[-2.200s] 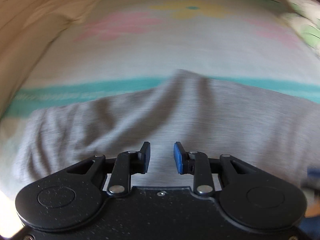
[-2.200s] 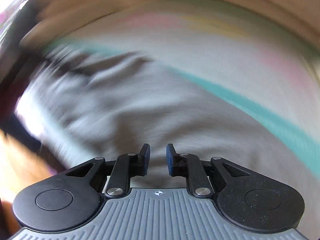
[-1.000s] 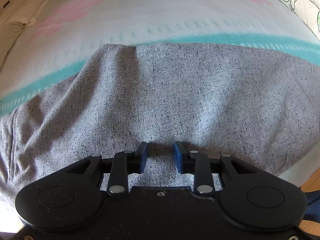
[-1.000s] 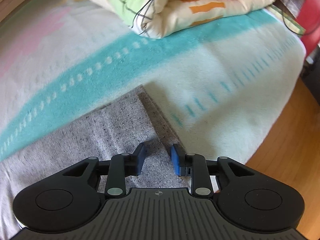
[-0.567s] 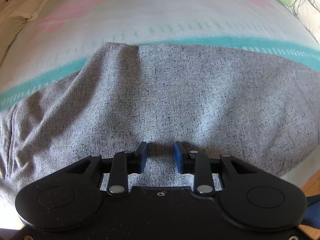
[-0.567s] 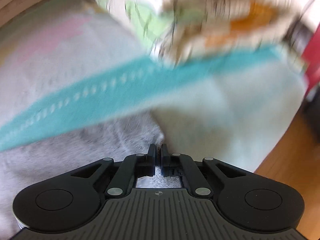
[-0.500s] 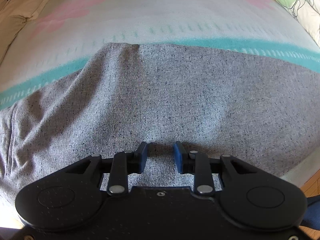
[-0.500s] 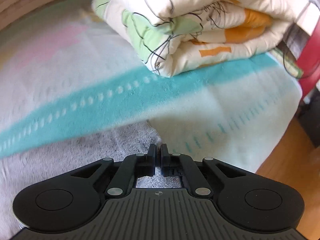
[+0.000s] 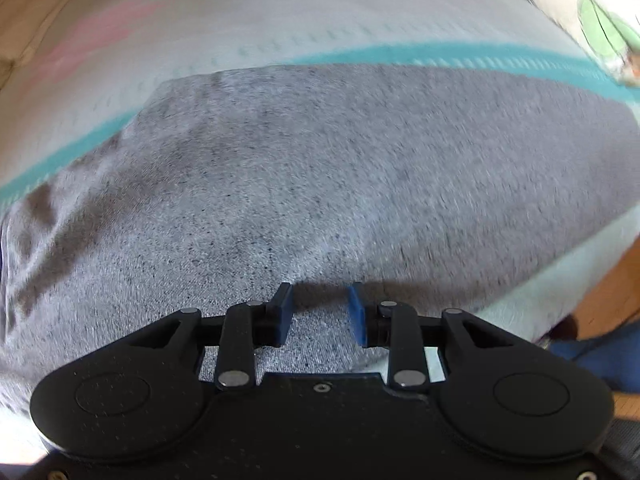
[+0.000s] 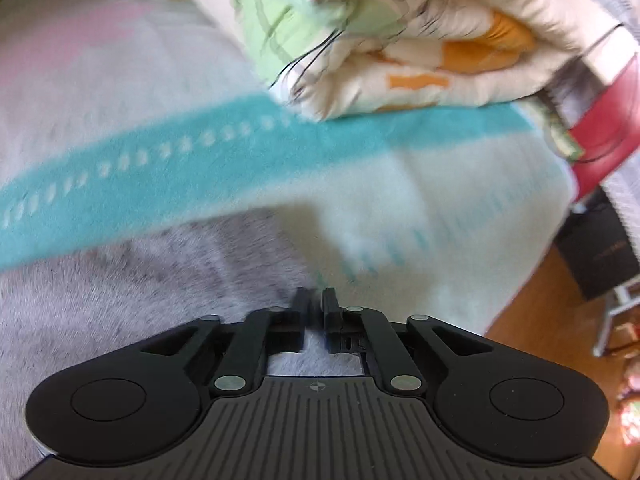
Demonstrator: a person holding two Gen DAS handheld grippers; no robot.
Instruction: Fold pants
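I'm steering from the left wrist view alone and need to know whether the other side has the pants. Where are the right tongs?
Observer: The right tongs sit at the edge of the grey pants, right where the striped blanket begins.
Operator: Are they clamped on the cloth?
Observer: Only a narrow gap shows. The jaws have just been opening slightly, and blur hides whether any cloth is pinched between them.
Operator: Anything ahead of them?
Observer: A folded quilt, printed green and orange, lies on the blanket just past its teal stripe.
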